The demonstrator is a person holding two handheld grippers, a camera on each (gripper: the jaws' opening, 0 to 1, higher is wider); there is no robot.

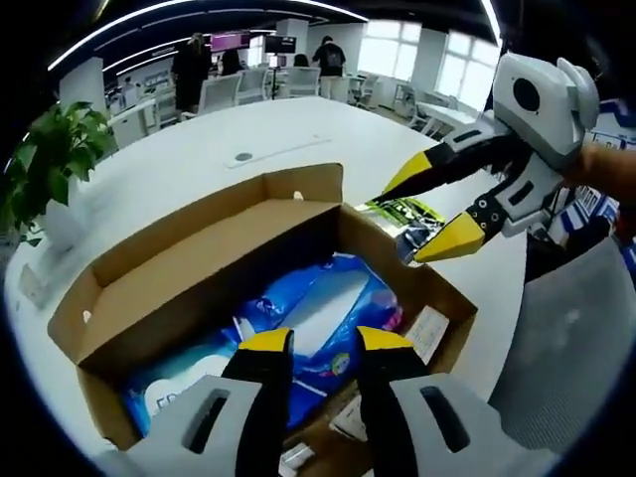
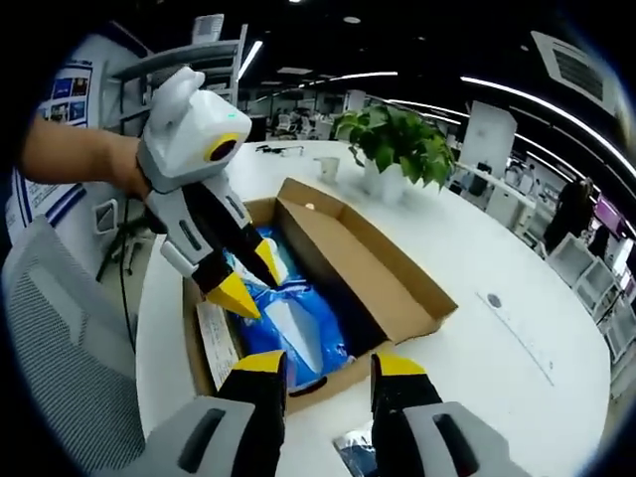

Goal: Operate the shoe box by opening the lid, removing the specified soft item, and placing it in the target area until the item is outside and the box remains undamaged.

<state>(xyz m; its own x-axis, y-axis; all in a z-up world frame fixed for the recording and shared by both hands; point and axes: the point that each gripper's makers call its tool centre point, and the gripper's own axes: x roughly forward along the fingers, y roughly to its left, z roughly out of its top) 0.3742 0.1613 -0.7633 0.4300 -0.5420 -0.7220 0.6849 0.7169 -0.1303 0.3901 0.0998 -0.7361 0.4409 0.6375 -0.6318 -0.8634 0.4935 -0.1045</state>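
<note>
In the left gripper view, the left gripper (image 1: 326, 343) is hovering over the near end of the open shoe box (image 1: 174, 288), its yellow-tipped jaws standing apart with nothing between them. Just beyond the tips, a blue-and-white soft pack (image 1: 328, 303) is lying inside the box, filling most of the floor, with a white paper slip (image 1: 429, 331) sitting against the box's right wall. The lid flap is standing open along the far long side of the box. Past the box's right far corner, the right gripper (image 1: 424, 217) is reaching in from the right, jaws spread, and a small green-and-black packet (image 1: 409, 214) is lying on the white table (image 1: 199, 149) just beside the box under those tips; whether the tips are touching it cannot be told. A potted plant (image 1: 50, 159) is standing near the table's left edge, and people are standing well back in the office.

In the right gripper view, the right gripper (image 2: 323, 366) is hanging with jaws apart and empty above the box's near end. Farther in, the left gripper (image 2: 250, 283) is coming in from the left, a hand (image 2: 84, 154) holding it, its open tips lying at the blue pack. The plant is standing beyond the box near the far edge of the table.
</note>
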